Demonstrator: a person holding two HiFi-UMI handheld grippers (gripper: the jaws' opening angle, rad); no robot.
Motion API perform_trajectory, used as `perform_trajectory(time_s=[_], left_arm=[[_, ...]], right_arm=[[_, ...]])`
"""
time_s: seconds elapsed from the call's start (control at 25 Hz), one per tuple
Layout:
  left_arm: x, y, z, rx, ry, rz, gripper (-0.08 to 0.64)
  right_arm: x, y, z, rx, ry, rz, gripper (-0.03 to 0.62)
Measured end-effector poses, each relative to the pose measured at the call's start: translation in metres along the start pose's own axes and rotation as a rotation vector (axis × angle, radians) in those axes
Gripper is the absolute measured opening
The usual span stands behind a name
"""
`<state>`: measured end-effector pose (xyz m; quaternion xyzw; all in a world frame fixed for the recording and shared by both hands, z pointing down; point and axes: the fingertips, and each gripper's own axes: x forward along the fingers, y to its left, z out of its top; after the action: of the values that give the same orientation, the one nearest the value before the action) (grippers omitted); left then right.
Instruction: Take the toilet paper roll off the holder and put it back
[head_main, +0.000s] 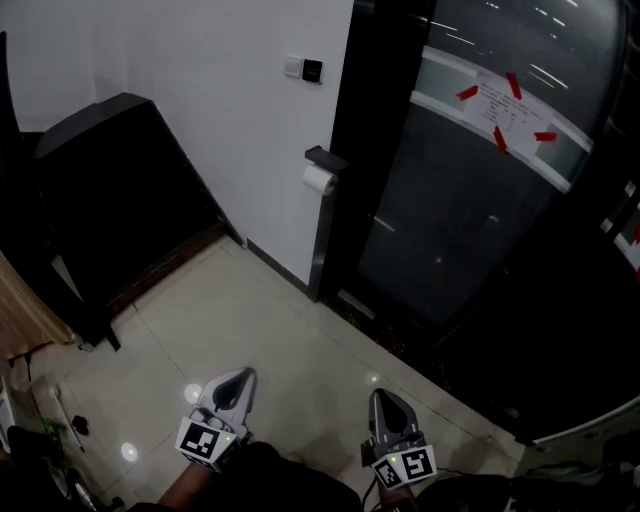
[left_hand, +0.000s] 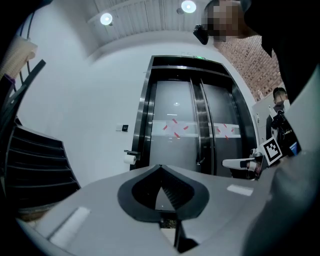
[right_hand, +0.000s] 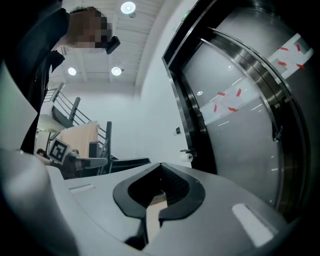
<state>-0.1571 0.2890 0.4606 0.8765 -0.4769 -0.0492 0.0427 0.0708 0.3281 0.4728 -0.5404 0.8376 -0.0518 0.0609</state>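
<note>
A white toilet paper roll (head_main: 318, 180) hangs under a small dark holder (head_main: 325, 158) on the white wall, right beside the dark door frame. The roll shows small and far off in the left gripper view (left_hand: 131, 158) and in the right gripper view (right_hand: 189, 157). My left gripper (head_main: 238, 378) and right gripper (head_main: 385, 398) are held low at the bottom of the head view, over the tiled floor and well short of the roll. Both point level toward the wall. Each has its jaws shut tip to tip, left gripper (left_hand: 160, 166) and right gripper (right_hand: 161, 164), with nothing between them.
A dark curved glass door (head_main: 480, 200) with red tape marks fills the right side. A black staircase (head_main: 110, 200) stands at the left against the wall. A wall switch (head_main: 312, 70) sits above the holder. Pale floor tiles (head_main: 290, 340) stretch from the grippers to the wall.
</note>
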Motion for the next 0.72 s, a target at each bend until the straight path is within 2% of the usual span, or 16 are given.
perform_trajectory(time_s=[0.16,0.4,0.72], left_arm=[[0.027,0.001,-0.011,-0.014,0.036,-0.012,0.002],[0.072,0.023,-0.017,-0.021,0.037,-0.027,0.002],[0.150,0.085,0.002,-0.036,-0.026,-0.046,0.002]], right_arm=[[0.013,-0.019,-0.009,0.007,0.034,-0.003,0.014],[0.056,-0.041,-0.021,0.021,0.051,-0.013,0.014],[0.156,-0.067,-0.001,-0.030,0.019,-0.009,0.014]])
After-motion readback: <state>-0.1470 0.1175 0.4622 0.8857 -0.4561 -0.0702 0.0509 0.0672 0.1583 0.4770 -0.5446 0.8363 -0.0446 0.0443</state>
